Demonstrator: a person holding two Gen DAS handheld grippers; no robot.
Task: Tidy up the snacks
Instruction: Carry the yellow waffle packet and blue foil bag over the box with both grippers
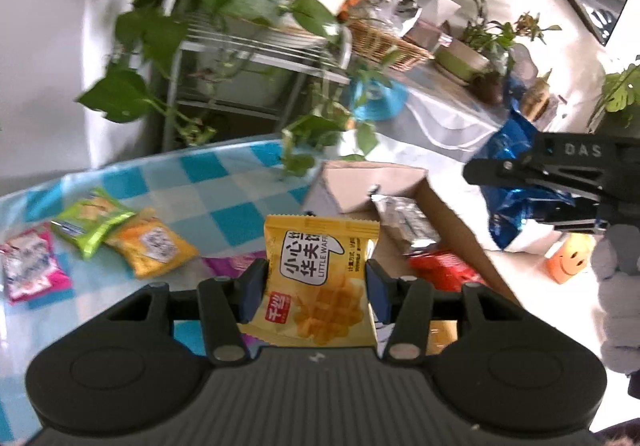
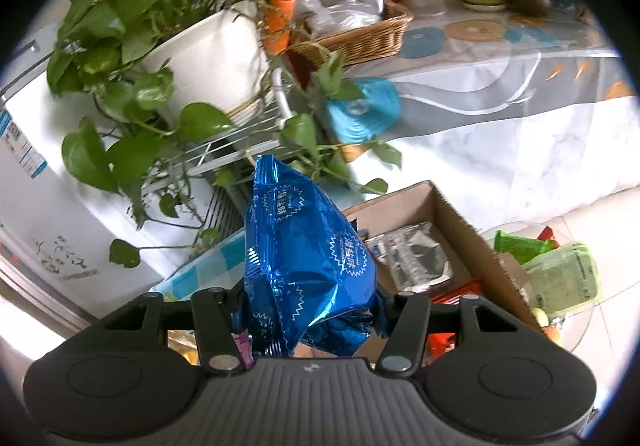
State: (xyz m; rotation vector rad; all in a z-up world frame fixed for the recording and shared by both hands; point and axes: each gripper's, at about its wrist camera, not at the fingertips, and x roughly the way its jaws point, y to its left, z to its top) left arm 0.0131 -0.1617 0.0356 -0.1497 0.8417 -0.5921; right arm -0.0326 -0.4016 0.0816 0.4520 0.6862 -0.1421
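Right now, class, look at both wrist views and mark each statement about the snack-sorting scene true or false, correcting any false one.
1. The left gripper holds a yellow waffle packet. True.
2. The right gripper is empty. False: it grips a blue foil bag.
3. The cardboard box already contains a silver packet. True.
4. The green packet lies inside the box. False: it lies on the checked tablecloth.

Blue bag [image 2: 308,266]: glossy crinkled foil. Yellow packet [image 1: 320,282]: smooth printed plastic film. Box [image 2: 452,213]: matt brown cardboard, holding a silver foil pouch [image 2: 416,258]. Gripper [image 1: 317,286] bodies: matt black plastic, ribbed. Tablecloth [image 1: 208,189]: shiny checked plastic. Basket [image 2: 360,37]: woven wicker.
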